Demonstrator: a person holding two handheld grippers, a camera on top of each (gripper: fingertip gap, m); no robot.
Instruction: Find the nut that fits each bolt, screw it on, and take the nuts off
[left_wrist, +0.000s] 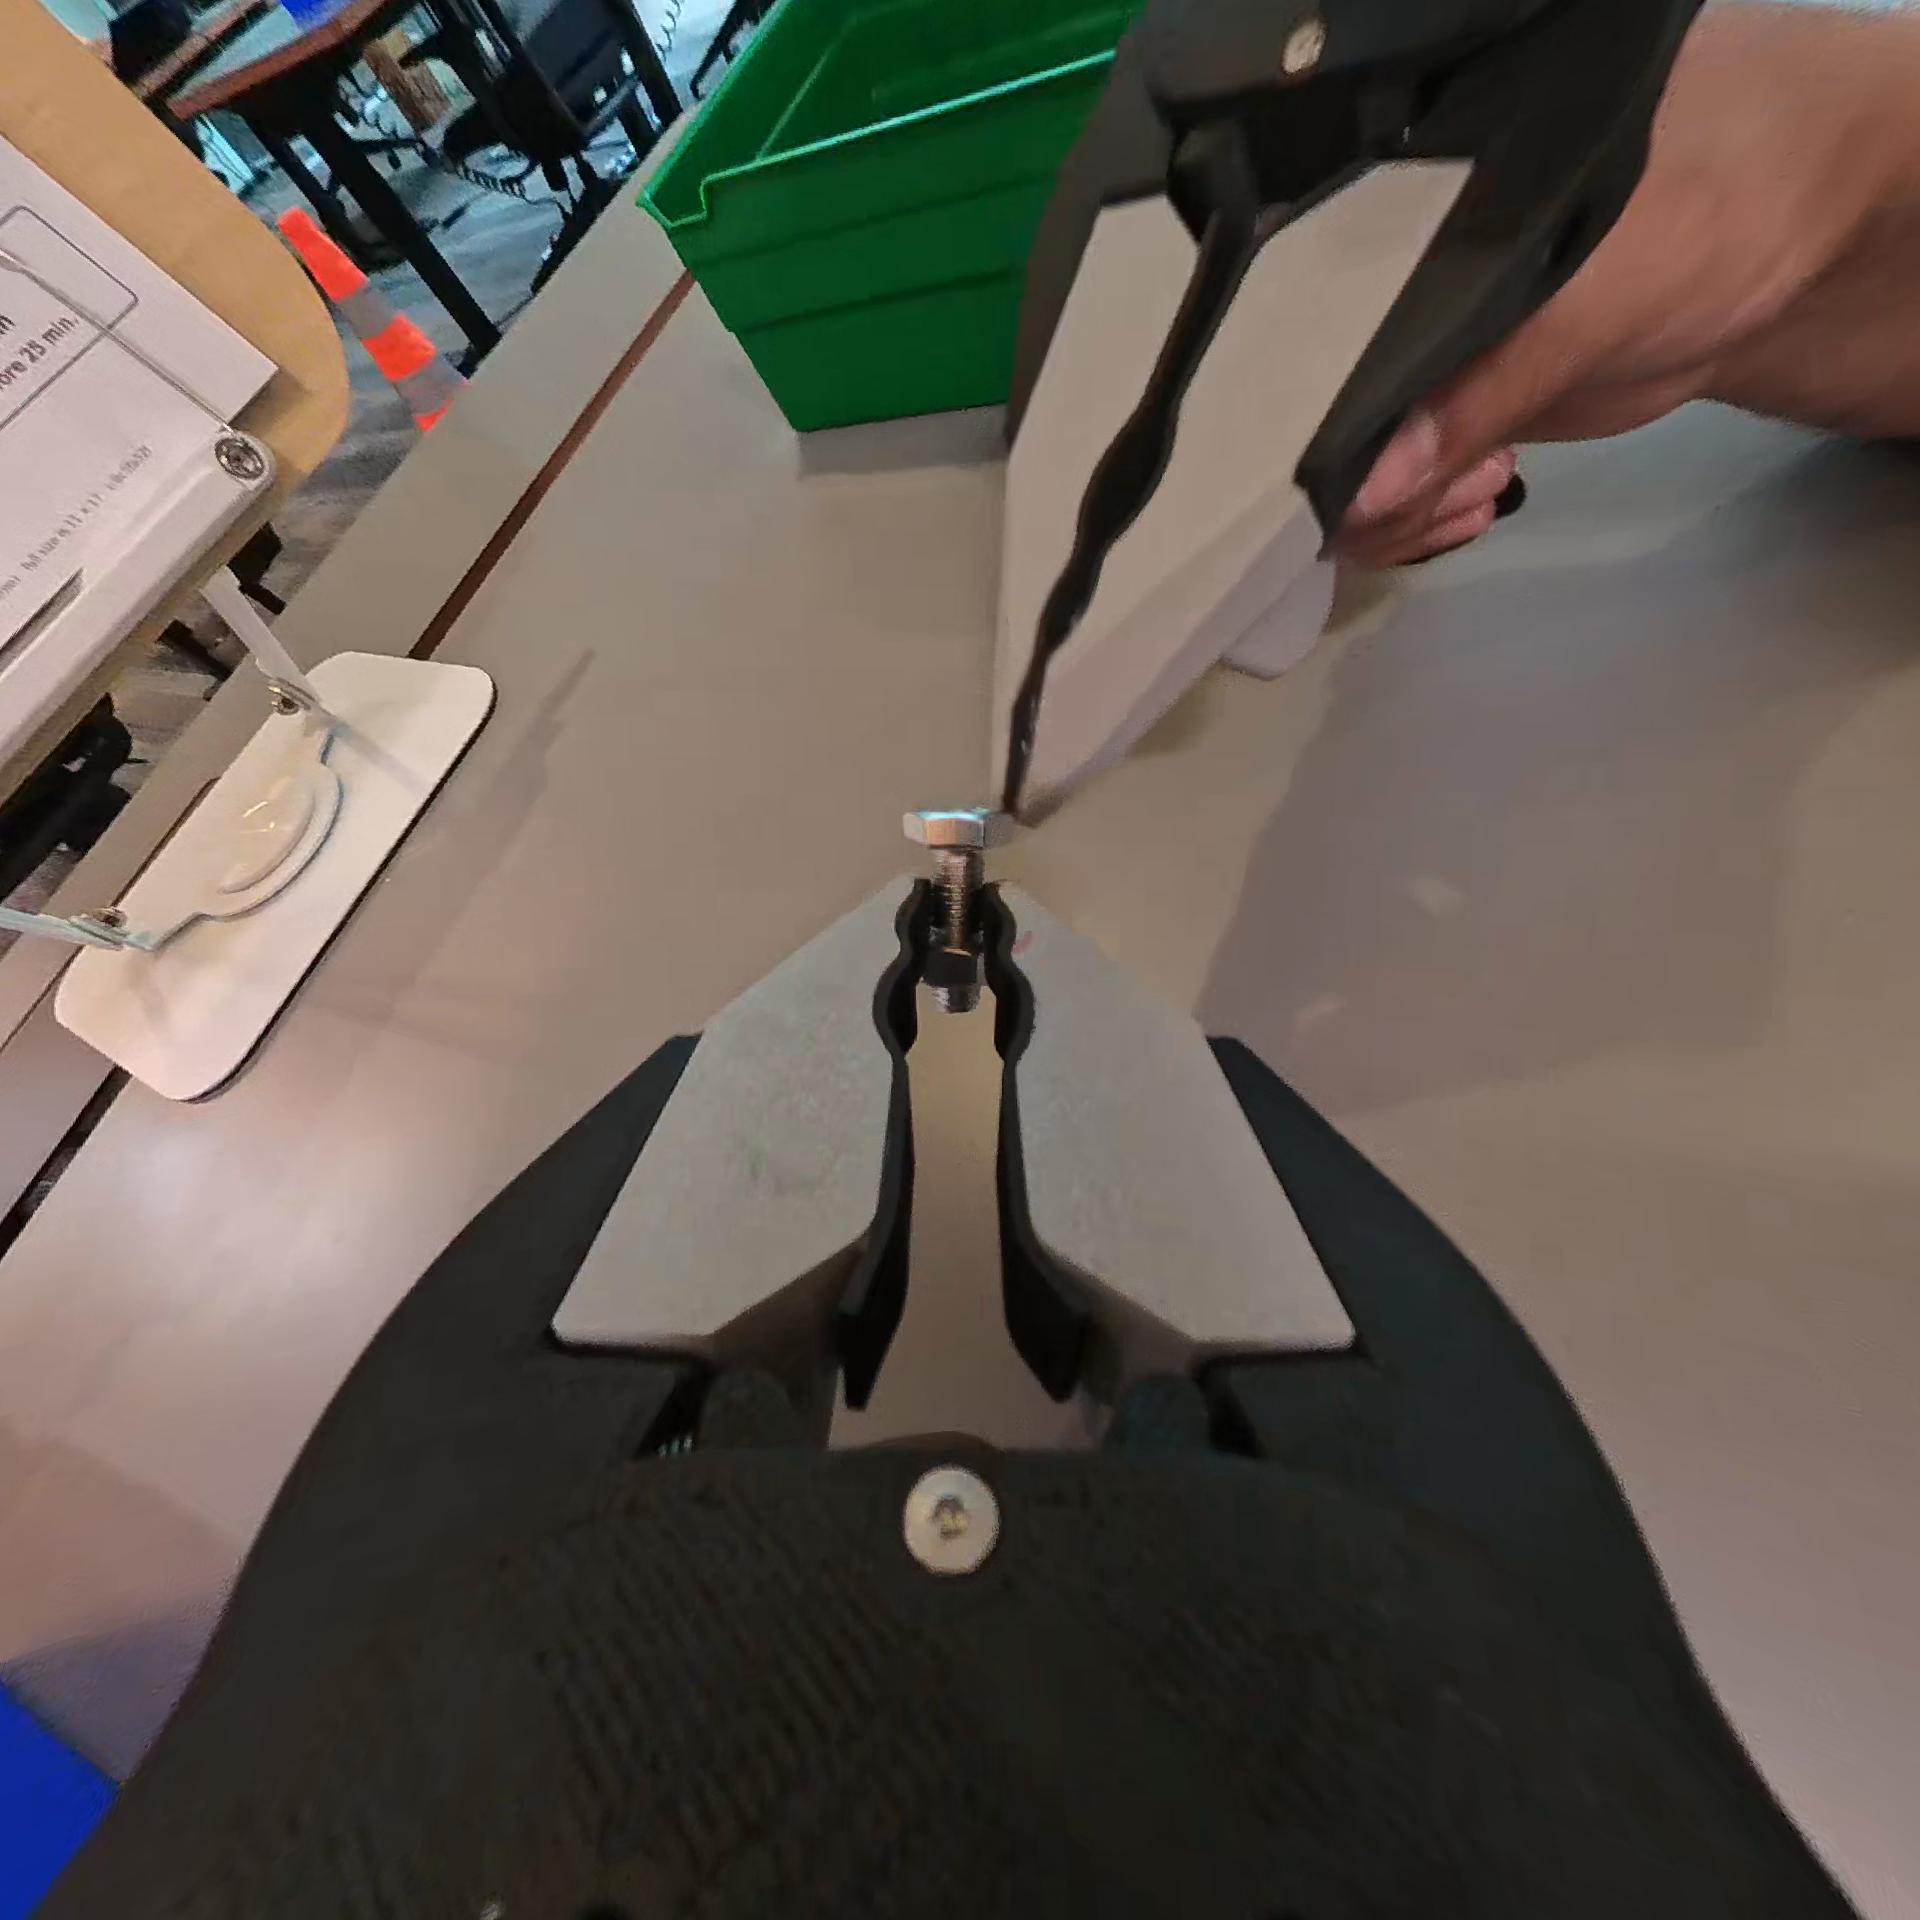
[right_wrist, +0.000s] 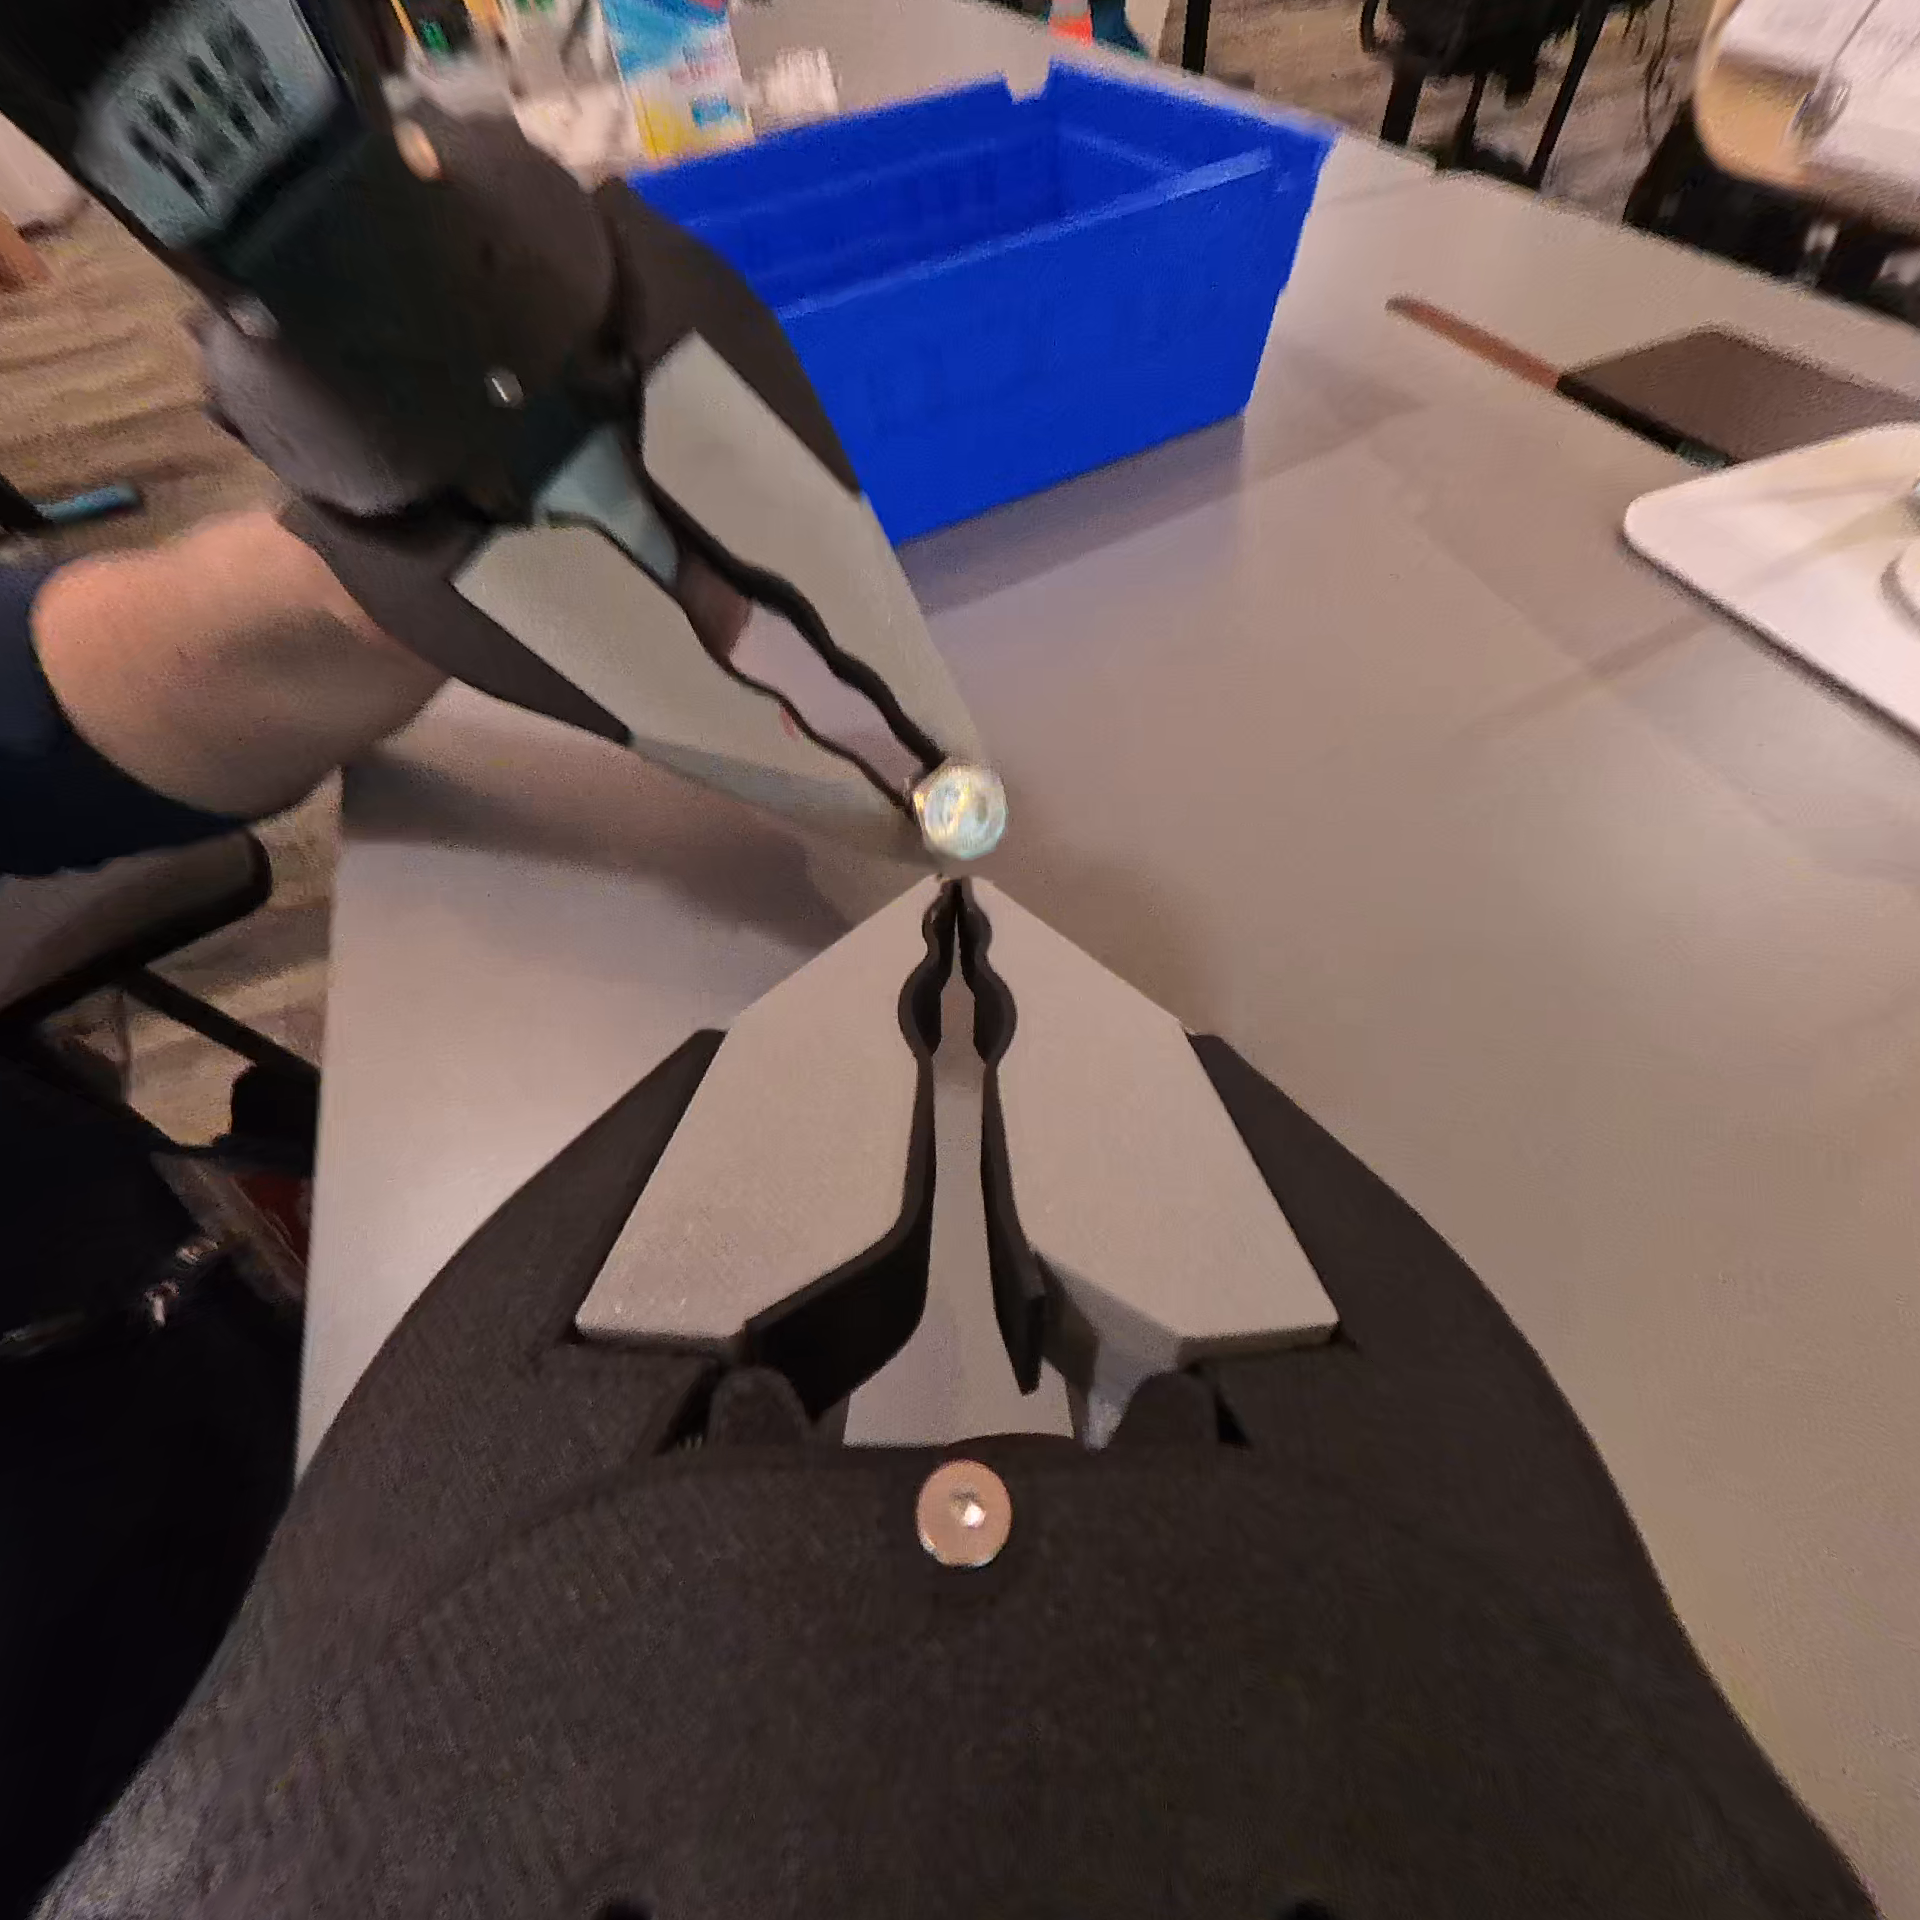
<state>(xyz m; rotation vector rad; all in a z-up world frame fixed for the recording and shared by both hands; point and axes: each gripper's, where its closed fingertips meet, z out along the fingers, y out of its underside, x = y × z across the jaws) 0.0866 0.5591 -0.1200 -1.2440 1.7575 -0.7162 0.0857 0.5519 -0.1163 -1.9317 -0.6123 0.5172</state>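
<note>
Left wrist view: the left gripper (left_wrist: 954, 914) clamps a threaded steel bolt (left_wrist: 954, 862), hex head outward, a dark hex nut (left_wrist: 951, 968) on the shank between the wavy black pads. A printed white placard (left_wrist: 94, 416) stands at left, beside a green plastic bin (left_wrist: 862, 260).

Right wrist view: the right gripper (right_wrist: 951, 899) is clenched on nothing, its tips just below the bolt's shiny head (right_wrist: 961, 808). A blue bin (right_wrist: 1039, 312) sits on the smooth grey table (right_wrist: 1403, 831).

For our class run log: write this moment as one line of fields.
left gripper: shut on bolt, nut threaded | right gripper: shut, bare, by bolt head | table
</note>
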